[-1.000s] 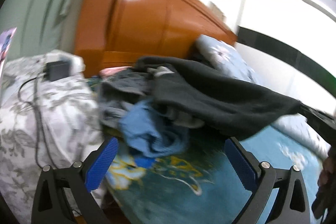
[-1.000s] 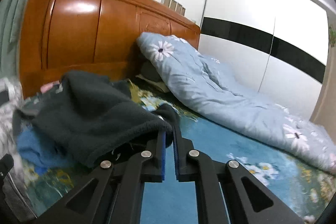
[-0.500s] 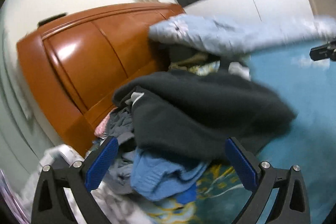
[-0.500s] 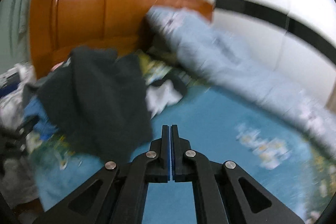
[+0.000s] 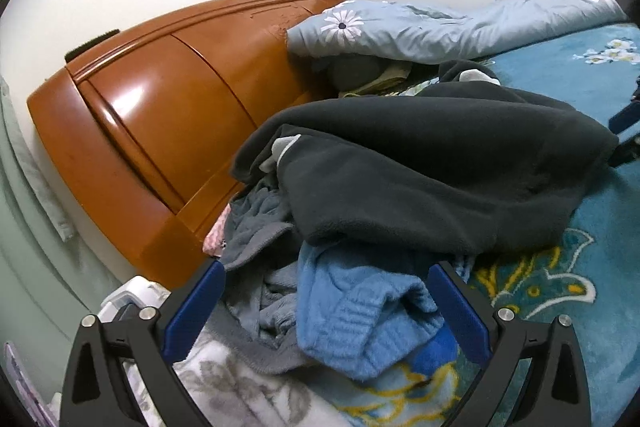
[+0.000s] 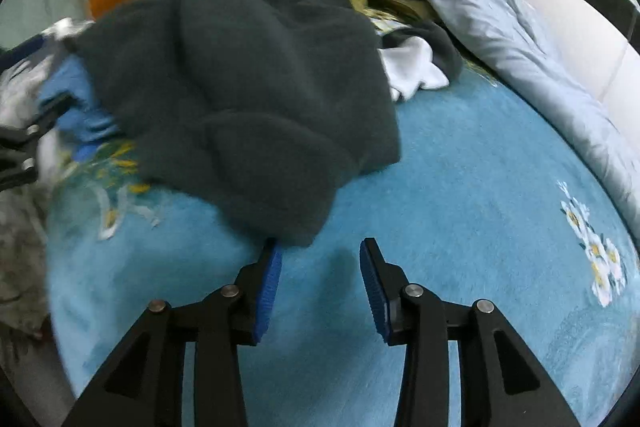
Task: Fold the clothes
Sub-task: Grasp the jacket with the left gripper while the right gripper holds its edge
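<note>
A dark fleece garment (image 5: pixel 420 167) (image 6: pixel 248 75) lies heaped on a pile of clothes on the bed. Under it are a blue knitted garment (image 5: pixel 360 315) and a grey garment (image 5: pixel 256 223). My left gripper (image 5: pixel 326 301) is open, low over the pile, with the blue knit lying between its fingers and untouched by the pads. My right gripper (image 6: pixel 320 267) points down at the teal bedspread (image 6: pixel 460 227); its jaws are opening. Only bedspread shows between them, and the fleece's near corner hangs over the left fingertip (image 6: pixel 272 259).
An orange wooden headboard (image 5: pixel 160 131) stands behind the pile. A light blue flowered duvet (image 5: pixel 440 27) (image 6: pixel 500 27) is bunched along the far side. A white garment (image 6: pixel 412 67) lies beyond the fleece. A grey floral blanket (image 5: pixel 248 387) covers the near left.
The right gripper, shut on the dark fleece a second ago, let it fall onto the pile, sank toward the bedspread and parted its jaws. The left gripper rolled and moved closer to the pile, still open.
</note>
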